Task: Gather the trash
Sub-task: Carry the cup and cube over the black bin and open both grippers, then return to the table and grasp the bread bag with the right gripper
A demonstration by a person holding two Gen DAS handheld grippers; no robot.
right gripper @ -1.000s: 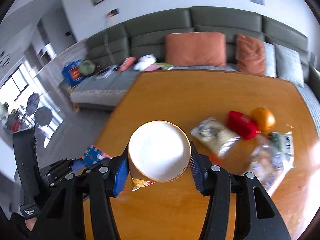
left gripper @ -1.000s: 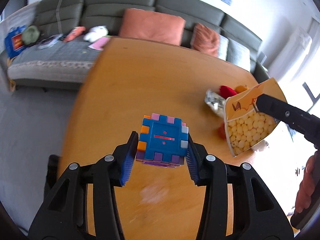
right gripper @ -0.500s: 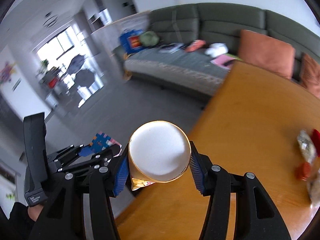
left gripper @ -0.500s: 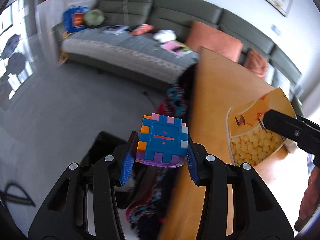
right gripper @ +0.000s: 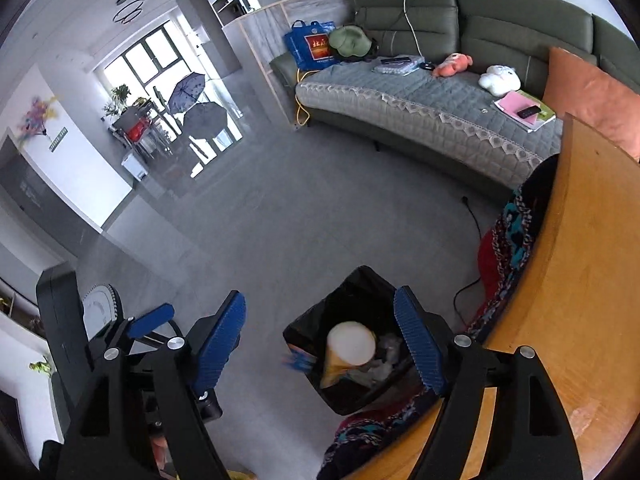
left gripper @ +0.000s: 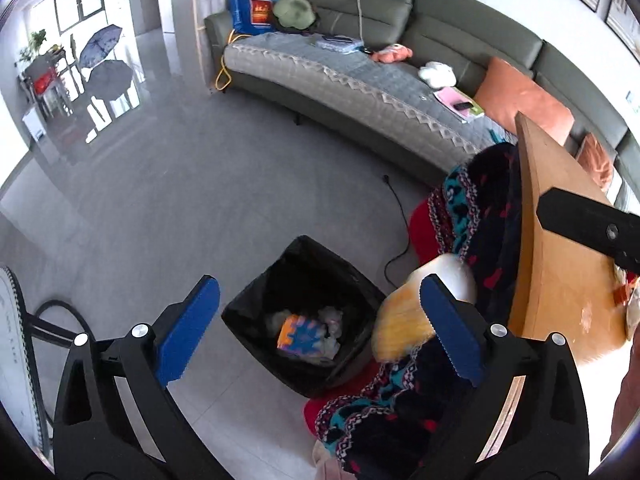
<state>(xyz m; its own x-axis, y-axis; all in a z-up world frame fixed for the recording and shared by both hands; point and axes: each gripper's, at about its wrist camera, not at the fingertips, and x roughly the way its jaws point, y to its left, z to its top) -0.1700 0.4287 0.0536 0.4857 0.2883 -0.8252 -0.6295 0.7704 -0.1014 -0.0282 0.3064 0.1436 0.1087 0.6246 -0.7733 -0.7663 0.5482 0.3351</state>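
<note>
A grey floor (left gripper: 200, 184) and a wooden table (right gripper: 580, 280) flank the black-lined bin (left gripper: 352, 276). Both grippers – left (left gripper: 316, 328), right (right gripper: 320, 340) – are opening, nothing between their fingers. The cube (left gripper: 300, 334) lies in the bin; the snack bag (right gripper: 348, 354) is blurred just over it.

Black glossy plastic bin liner (left gripper: 320, 272); smooth orange-brown wood surface (left gripper: 560, 280); grey polished floor tiles (left gripper: 200, 184); quilted grey cloth sofa cover (right gripper: 420, 96).

Both grippers have swung off the table to the bin (left gripper: 304, 316). The left gripper (left gripper: 318, 328) is opening, its cube (left gripper: 298, 334) now in the bin; the right gripper (right gripper: 320, 344) is opening, snack bag (right gripper: 348, 350) dropping in.
</note>
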